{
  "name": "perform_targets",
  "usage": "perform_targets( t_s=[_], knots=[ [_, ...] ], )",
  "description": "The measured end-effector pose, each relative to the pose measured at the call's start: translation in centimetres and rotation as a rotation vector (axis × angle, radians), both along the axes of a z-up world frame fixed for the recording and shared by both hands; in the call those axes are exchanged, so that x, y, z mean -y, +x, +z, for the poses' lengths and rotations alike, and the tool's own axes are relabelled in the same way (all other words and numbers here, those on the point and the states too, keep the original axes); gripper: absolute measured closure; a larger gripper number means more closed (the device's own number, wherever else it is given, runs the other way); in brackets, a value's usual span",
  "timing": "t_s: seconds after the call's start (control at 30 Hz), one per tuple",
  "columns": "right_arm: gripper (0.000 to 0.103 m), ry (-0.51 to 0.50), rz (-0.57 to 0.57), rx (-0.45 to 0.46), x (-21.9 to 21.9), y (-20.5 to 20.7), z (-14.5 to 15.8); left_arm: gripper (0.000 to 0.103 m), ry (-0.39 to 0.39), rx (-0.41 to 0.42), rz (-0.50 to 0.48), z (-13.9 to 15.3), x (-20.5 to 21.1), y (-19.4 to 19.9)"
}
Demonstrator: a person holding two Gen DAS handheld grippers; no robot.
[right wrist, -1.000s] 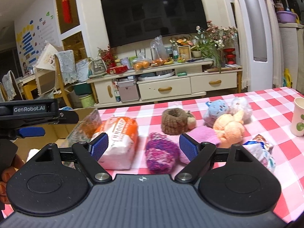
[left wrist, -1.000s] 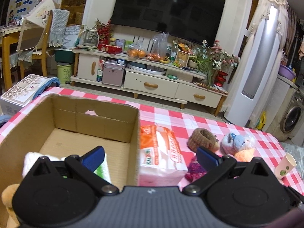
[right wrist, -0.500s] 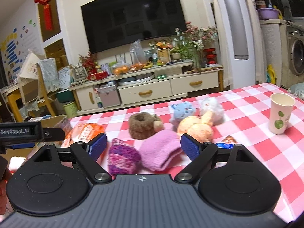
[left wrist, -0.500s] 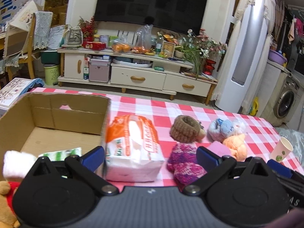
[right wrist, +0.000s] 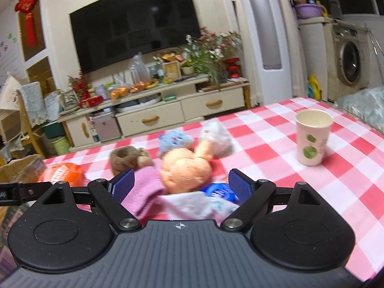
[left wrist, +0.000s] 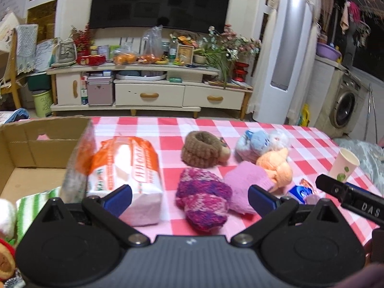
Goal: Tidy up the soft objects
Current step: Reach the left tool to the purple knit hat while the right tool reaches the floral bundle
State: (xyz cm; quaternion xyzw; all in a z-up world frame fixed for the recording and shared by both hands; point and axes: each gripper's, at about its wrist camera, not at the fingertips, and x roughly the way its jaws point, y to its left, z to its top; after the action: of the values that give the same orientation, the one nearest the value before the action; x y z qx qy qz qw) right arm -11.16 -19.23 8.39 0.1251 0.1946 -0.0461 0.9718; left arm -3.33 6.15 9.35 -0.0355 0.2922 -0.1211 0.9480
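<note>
My left gripper (left wrist: pixel 189 195) is open, with a purple-pink knitted piece (left wrist: pixel 202 198) between its blue pads. A tissue pack (left wrist: pixel 129 172) lies by its left finger, next to the cardboard box (left wrist: pixel 28 144). A pink knit (left wrist: pixel 244 184), brown plush (left wrist: pixel 202 148), blue-white plush (left wrist: pixel 261 142) and orange plush (left wrist: pixel 276 165) lie on the checkered table. My right gripper (right wrist: pixel 181 184) is open, with the orange plush (right wrist: pixel 184 170) and a blue-wrapped soft item (right wrist: pixel 216 192) between its pads. The pink knit (right wrist: pixel 146 187) lies at its left pad.
A paper cup (right wrist: pixel 312 138) stands right on the red-checkered table (right wrist: pixel 276 148). The box holds a green-striped cloth (left wrist: pixel 33 199) and plush toys at its near corner. A TV cabinet (left wrist: pixel 148 91) stands beyond the table's far edge.
Both grippers have swung right, away from the box. The left now frames the purple knit instead of the box; the right has moved from the purple knit to the orange plush.
</note>
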Motion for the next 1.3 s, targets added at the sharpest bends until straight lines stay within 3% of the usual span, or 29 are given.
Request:
perform_targets(
  t_s=[0.23,0.57,1.3],
  knots=[
    [0.0,0.05,-0.03,-0.082,2.7,0.8,-2.1,0.001,0.041,-0.016,-0.049,-1.3,2.3,0.5],
    [0.0,0.161,0.024,-0.176,4.4,1.6,-4.4,0.002,0.075,-0.034,-0.084,-3.0,5.0,2.5],
    [0.0,0.171,0.092,-0.236,4.3,3.9,-5.7,0.01,0.104,-0.073,-0.054,-5.2,6.3,5.6]
  ],
)
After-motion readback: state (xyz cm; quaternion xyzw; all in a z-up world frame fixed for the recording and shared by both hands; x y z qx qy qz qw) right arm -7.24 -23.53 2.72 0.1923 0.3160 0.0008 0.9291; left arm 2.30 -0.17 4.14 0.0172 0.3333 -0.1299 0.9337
